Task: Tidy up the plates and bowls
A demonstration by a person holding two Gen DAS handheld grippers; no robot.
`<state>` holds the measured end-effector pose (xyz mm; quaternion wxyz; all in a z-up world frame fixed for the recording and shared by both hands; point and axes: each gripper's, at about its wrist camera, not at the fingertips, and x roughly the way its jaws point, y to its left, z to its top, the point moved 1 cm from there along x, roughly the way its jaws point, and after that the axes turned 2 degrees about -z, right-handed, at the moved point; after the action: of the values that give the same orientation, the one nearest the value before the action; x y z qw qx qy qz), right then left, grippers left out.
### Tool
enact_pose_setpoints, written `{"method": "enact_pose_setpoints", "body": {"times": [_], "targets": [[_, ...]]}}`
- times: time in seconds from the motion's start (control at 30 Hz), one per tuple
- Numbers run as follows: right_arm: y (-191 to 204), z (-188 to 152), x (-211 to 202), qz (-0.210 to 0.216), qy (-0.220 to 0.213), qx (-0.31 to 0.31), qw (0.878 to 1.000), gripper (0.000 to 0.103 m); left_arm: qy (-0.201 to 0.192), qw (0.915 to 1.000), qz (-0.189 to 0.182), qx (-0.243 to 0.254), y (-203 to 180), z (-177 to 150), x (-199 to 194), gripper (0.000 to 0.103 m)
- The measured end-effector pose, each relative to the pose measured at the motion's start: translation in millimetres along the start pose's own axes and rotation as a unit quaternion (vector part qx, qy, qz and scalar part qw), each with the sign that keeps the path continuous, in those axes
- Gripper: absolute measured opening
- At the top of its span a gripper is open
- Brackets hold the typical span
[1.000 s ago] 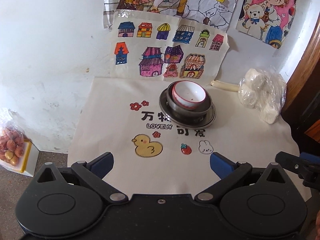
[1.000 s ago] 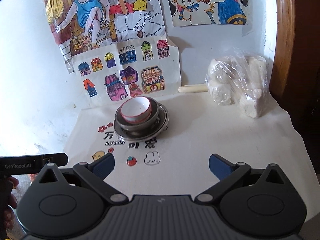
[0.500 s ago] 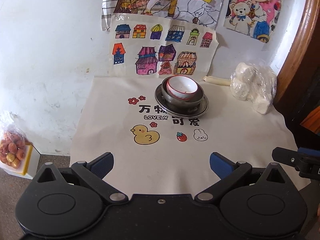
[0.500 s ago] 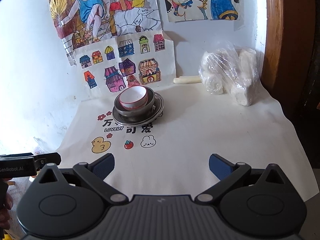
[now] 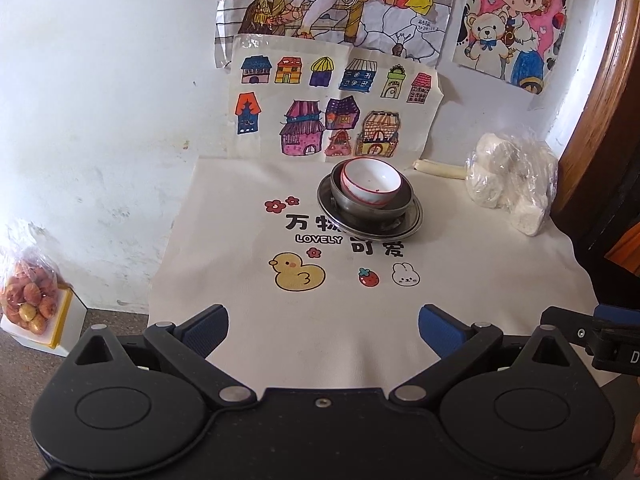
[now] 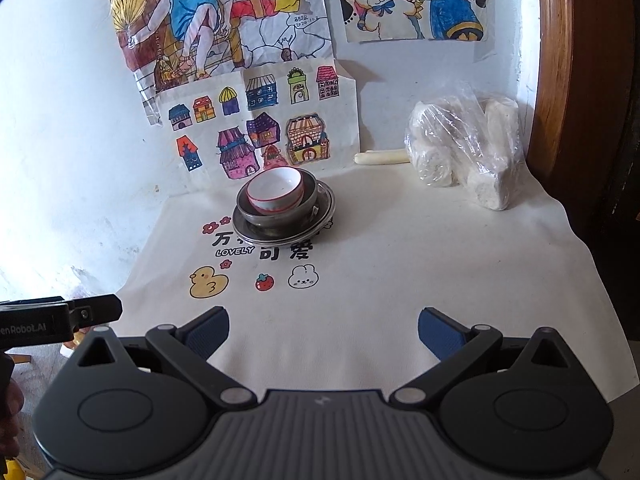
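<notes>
The white bowl (image 5: 371, 186) is sitting tilted inside a metal bowl (image 5: 362, 208) on a metal plate (image 5: 404, 224), near the wall. Both grippers — left (image 5: 323, 326), right (image 6: 323, 326) — are hovering well back, fingers apart and empty. Judging from here, levelling the white bowl gently is what remains. A plastic bag (image 6: 464, 152) is lying nearby, not blocking.

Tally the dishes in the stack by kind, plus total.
White ceramic bowl with red rim: 1
Metal bowl: 1
Metal plate: 1
Total: 3, nested on the printed cloth.
</notes>
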<state>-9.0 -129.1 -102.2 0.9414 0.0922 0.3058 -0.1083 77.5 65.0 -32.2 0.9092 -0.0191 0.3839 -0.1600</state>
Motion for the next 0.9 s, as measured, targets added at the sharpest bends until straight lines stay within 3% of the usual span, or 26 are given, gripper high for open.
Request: {"method": "enact_pose_setpoints", "body": {"times": [0.9], "targets": [[3.5,0.0,2.2,-0.002,0.005,-0.005,1.0,0.103,0.001,0.9999,-0.011,-0.001,6.2,1.8,1.5,0.101]]}}
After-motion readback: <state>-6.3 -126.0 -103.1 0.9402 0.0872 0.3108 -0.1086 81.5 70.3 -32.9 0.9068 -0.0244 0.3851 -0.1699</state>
